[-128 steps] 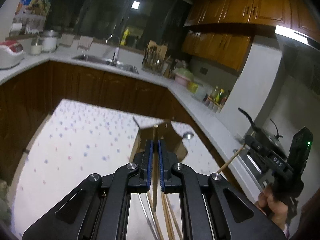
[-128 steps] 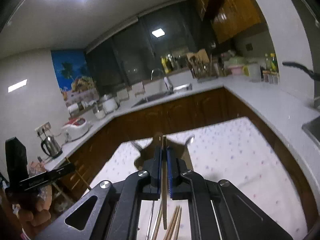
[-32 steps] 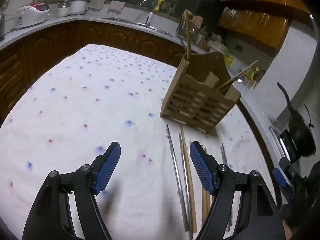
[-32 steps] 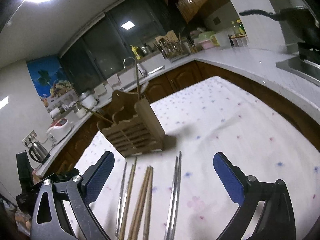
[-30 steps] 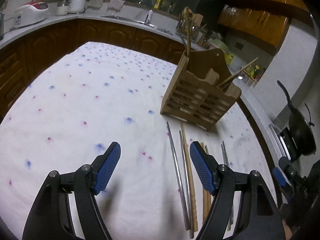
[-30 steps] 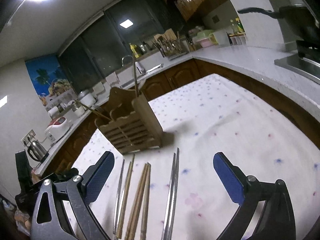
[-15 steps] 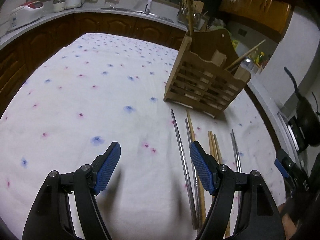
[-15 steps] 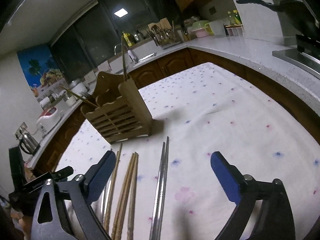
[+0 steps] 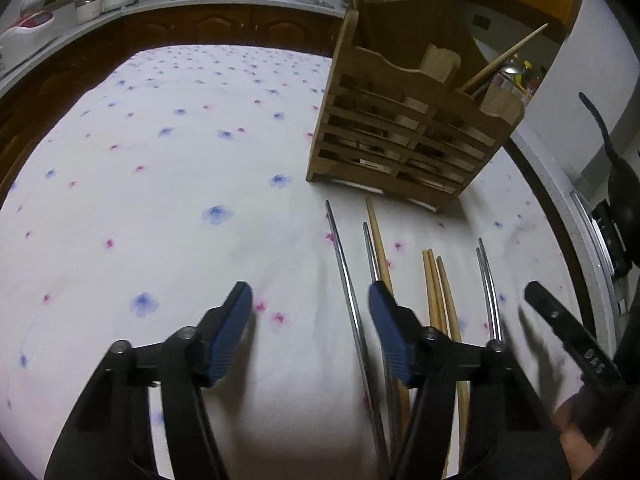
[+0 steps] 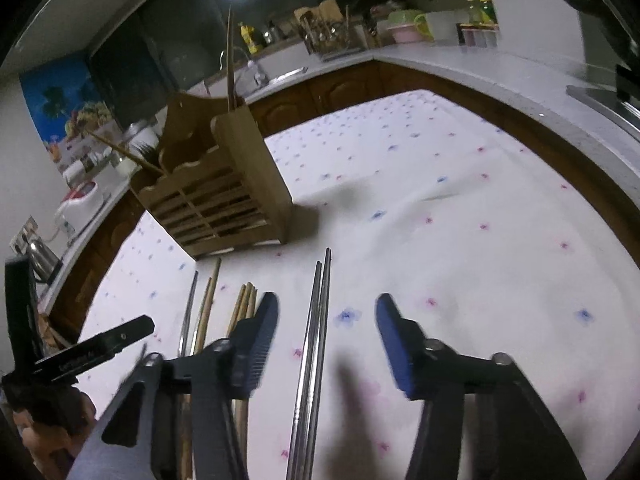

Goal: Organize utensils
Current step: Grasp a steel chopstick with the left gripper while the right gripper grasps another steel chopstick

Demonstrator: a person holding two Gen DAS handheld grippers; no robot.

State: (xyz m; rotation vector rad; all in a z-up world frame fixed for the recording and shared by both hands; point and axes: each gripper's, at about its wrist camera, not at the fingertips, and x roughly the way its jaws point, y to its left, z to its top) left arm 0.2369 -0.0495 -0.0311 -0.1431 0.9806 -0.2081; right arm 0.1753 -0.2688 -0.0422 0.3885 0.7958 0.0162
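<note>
A wooden slatted utensil holder (image 9: 404, 120) stands on the flowered tablecloth, with one wooden chopstick (image 9: 504, 58) leaning in it and another upright (image 10: 230, 60); it shows in the right wrist view too (image 10: 224, 196). Metal chopsticks (image 9: 346, 280) and wooden chopsticks (image 9: 434, 292) lie in a row in front of it. My left gripper (image 9: 310, 304) is open and empty, low over the cloth beside the leftmost metal chopstick. My right gripper (image 10: 326, 320) is open, with a pair of metal chopsticks (image 10: 318, 320) lying between its fingers.
The white flowered tablecloth (image 9: 160, 160) covers the table. Kitchen counters (image 10: 500, 68) with dark wooden cabinets run around it. A black pan (image 9: 620, 184) sits on the stove to the right. A rice cooker (image 10: 78, 200) and kettle (image 10: 38, 256) stand on the left counter.
Both grippers let go of the chopsticks they held over the holder, opened, and came down low toward the chopsticks lying on the cloth. In the last second both moved closer to them.
</note>
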